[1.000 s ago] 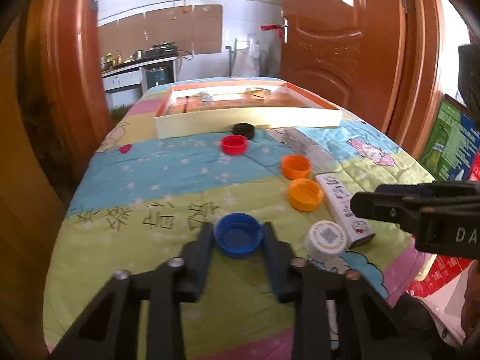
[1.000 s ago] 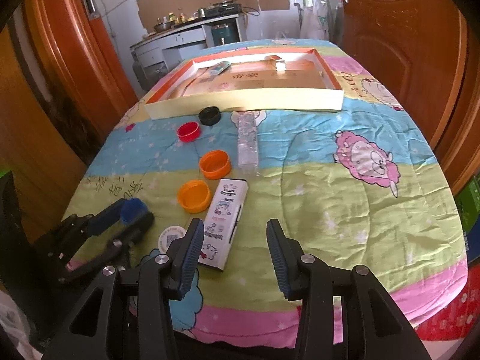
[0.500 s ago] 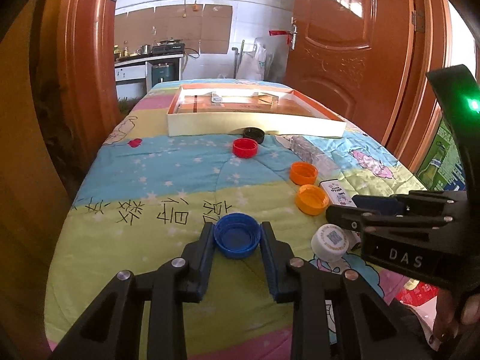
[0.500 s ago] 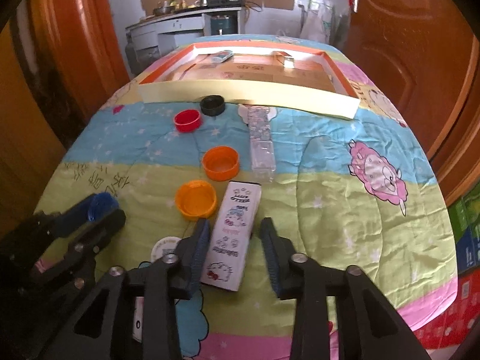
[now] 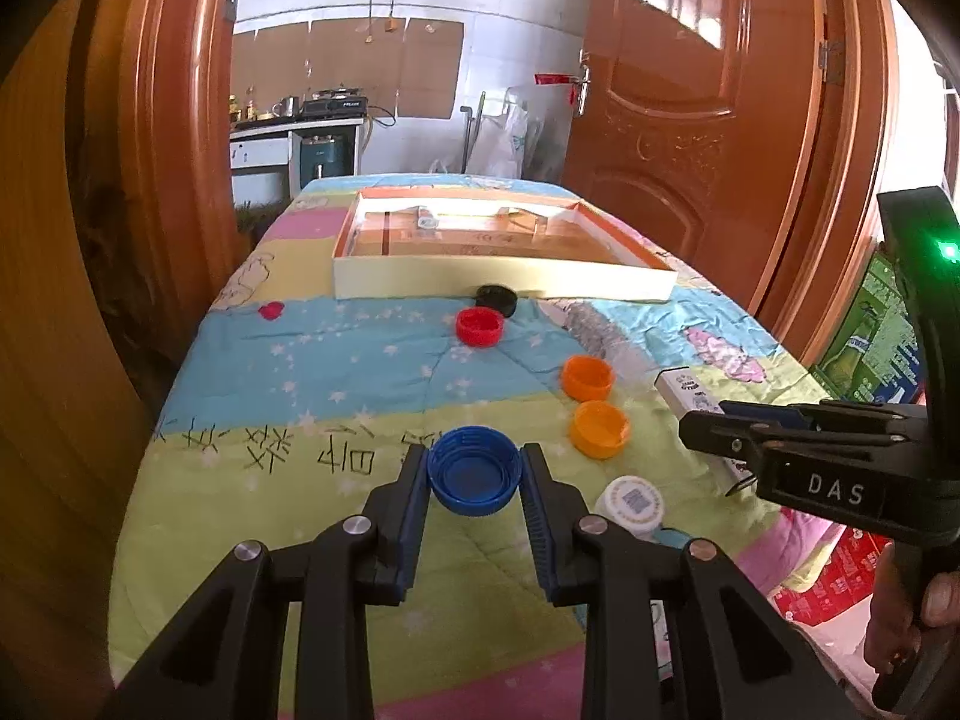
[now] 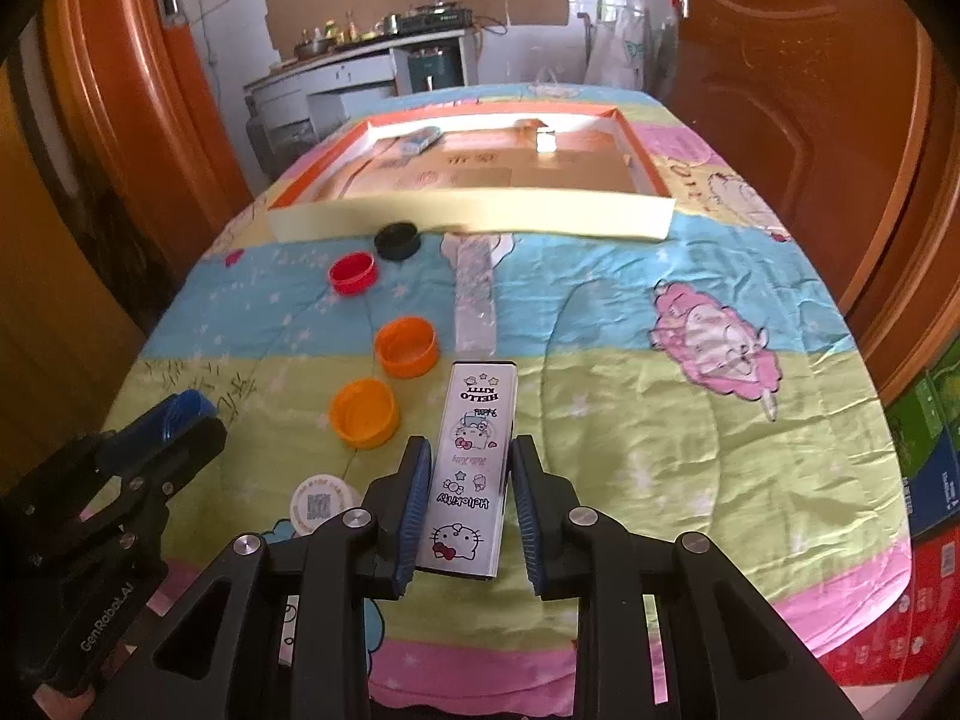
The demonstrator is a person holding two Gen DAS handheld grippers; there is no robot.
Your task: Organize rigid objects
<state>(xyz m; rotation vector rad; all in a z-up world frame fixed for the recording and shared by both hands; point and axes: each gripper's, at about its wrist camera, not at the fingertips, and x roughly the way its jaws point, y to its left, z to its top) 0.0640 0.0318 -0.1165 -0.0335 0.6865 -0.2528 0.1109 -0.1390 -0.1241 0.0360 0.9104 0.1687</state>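
My left gripper (image 5: 474, 468) is shut on a blue bottle cap (image 5: 473, 470) and holds it just above the quilt; the cap also shows in the right wrist view (image 6: 191, 407). My right gripper (image 6: 471, 474) has closed around a white Hello Kitty box (image 6: 474, 468) lying on the quilt, its pads (image 6: 416, 504) against the box's long sides. The box end shows in the left wrist view (image 5: 690, 390). A shallow cardboard tray (image 6: 468, 222) with an orange rim stands at the far end.
Two orange caps (image 6: 405, 345) (image 6: 363, 411), a red cap (image 6: 353, 272), a black cap (image 6: 396, 240), a white QR-code cap (image 6: 318, 504) and a clear plastic box (image 6: 475, 294) lie on the quilt. Wooden doors flank the table.
My right gripper has moved left over the Hello Kitty box and narrowed onto it. My left gripper has lifted the blue cap slightly and tilted up.
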